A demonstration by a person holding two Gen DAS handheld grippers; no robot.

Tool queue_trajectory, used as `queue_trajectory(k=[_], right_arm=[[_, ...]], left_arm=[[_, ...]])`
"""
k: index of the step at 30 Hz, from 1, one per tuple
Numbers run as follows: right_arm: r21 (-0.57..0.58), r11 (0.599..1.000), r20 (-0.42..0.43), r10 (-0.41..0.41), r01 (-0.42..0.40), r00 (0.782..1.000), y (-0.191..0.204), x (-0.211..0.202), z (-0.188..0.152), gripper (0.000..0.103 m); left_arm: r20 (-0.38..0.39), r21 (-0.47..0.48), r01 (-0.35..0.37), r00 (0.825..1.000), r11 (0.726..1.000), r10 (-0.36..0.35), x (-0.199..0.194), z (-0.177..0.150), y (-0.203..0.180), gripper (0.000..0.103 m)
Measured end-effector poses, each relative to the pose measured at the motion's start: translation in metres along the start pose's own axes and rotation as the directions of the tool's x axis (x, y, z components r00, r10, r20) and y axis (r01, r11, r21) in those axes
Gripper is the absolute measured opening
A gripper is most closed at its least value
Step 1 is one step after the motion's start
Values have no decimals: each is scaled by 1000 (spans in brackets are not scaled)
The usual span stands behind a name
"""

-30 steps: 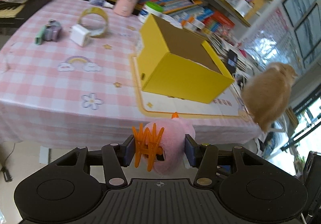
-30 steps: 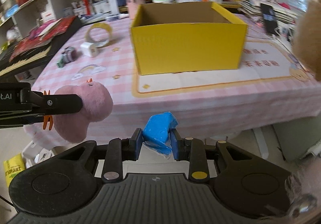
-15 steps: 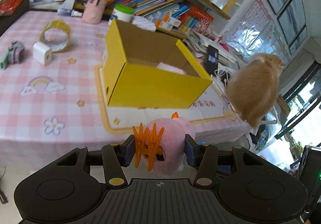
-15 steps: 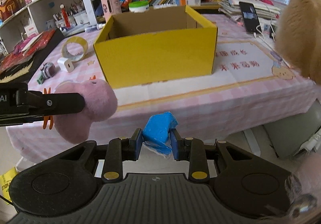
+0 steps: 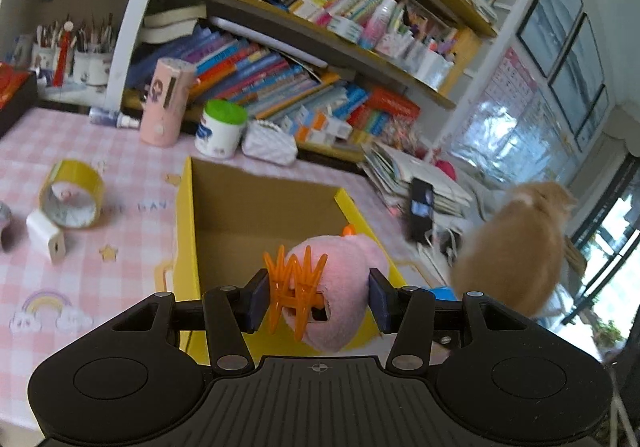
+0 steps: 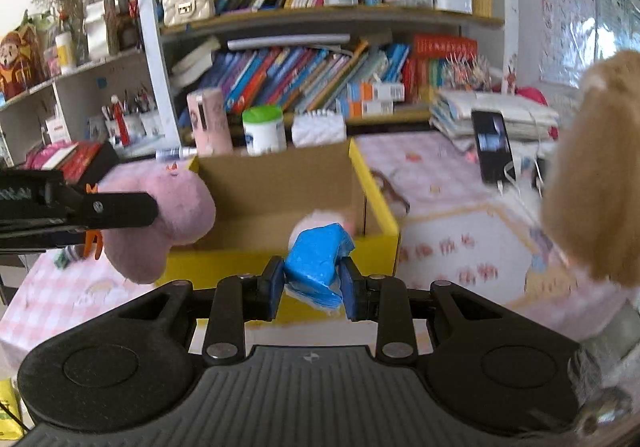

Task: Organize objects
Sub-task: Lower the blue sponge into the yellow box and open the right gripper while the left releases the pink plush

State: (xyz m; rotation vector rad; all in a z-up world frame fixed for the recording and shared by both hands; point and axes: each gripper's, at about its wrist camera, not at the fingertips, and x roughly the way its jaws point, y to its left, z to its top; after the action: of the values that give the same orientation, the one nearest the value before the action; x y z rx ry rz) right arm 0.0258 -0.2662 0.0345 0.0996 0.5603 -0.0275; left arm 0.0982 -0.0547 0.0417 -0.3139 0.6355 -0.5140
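Left wrist view: my left claw grips a pink plush toy with an orange clip; the yellow box lies just ahead on the worktop.

Right wrist view: my right claw clamps a blue packet, box ahead.

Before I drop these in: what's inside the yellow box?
In the yellow box, bare cardboard floor and one pale pink fuzzy item near the front. The blue packet covers most of it; the near wall hides the front floor.
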Motion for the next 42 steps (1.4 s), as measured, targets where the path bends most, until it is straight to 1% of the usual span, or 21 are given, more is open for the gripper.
queue_trajectory(k=[3,6,9,13,19,26,32,34,36,39,42], right_arm=[[-19,1000,21,18,-17,1000,-9,14,19,28],[-35,999,31,40,-39,999,-18,29,33,28],[-50,997,32,65,-64,997,-24,46,44,28],[-72,993,20,100,-99,995,-27,70,54,28],[-117,981,-19,154,-156,988,-26,103,64,28],[-150,965,-90,202,-214,975,-24,144,72,28],[-160,948,-182,245,-275,952,-18,183,79,28],[-165,943,-210,253,-289,944,-16,194,79,28],[-170,937,-239,262,-306,935,-14,204,81,28],[-175,930,-258,274,-324,927,-12,215,82,28],[-171,926,-280,282,-337,917,-10,224,83,28]], left_arm=[[13,-2,-46,999,999,46,18,6,0,49],[9,9,-106,994,994,106,37,8,1,49],[-12,32,-157,987,987,158,57,7,1,49],[-47,62,-201,978,978,204,79,6,0,49],[-82,157,-276,953,948,291,107,0,-7,49],[-97,220,-323,932,921,350,128,-4,-13,49],[-98,267,-356,914,895,393,141,-6,-16,50],[-103,273,-360,911,892,399,144,-6,-16,50],[-104,280,-353,913,893,394,146,-7,-16,49],[-80,316,-368,908,874,411,149,-6,-20,48],[-73,325,-374,906,868,418,152,-5,-23,48]])
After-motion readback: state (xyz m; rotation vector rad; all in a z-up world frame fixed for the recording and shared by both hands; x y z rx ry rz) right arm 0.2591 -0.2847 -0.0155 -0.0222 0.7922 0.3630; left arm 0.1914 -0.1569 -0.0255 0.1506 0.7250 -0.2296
